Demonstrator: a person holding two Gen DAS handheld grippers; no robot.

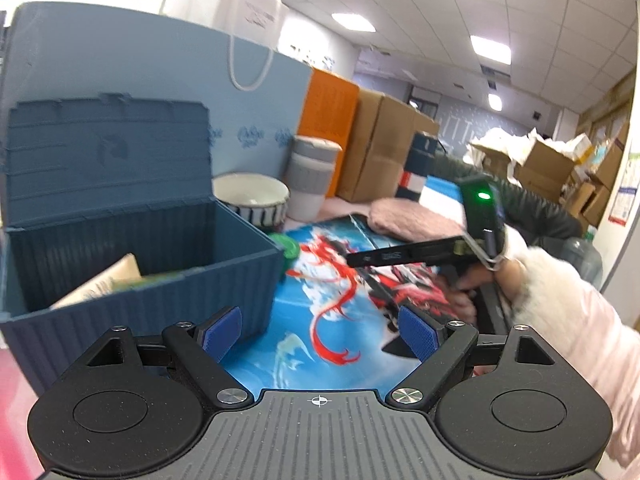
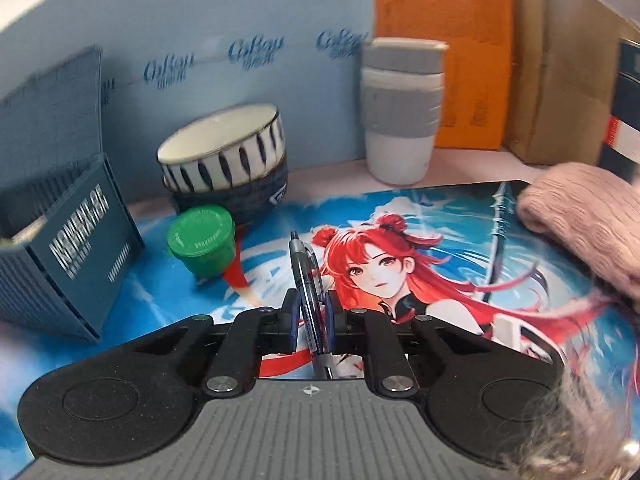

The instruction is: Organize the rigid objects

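Note:
My right gripper (image 2: 311, 306) is shut on a blue ballpoint pen (image 2: 306, 276), held above the printed anime mat (image 2: 420, 248); the pen points toward the back. A green cap (image 2: 202, 242) lies on the mat in front of a striped bowl (image 2: 224, 156). The dark blue storage box (image 2: 68, 248) stands open at the left. In the left wrist view my left gripper (image 1: 320, 332) is open and empty, just right of the box (image 1: 140, 248), which holds a tan packet (image 1: 104, 280). The right gripper (image 1: 360, 259) shows there side-on.
A white and grey travel cup (image 2: 400, 112) stands behind the mat. A pink knitted item (image 2: 580, 216) lies at the mat's right. A light blue bag (image 2: 240, 20), an orange box (image 2: 440, 60) and cardboard boxes (image 2: 560, 80) line the back.

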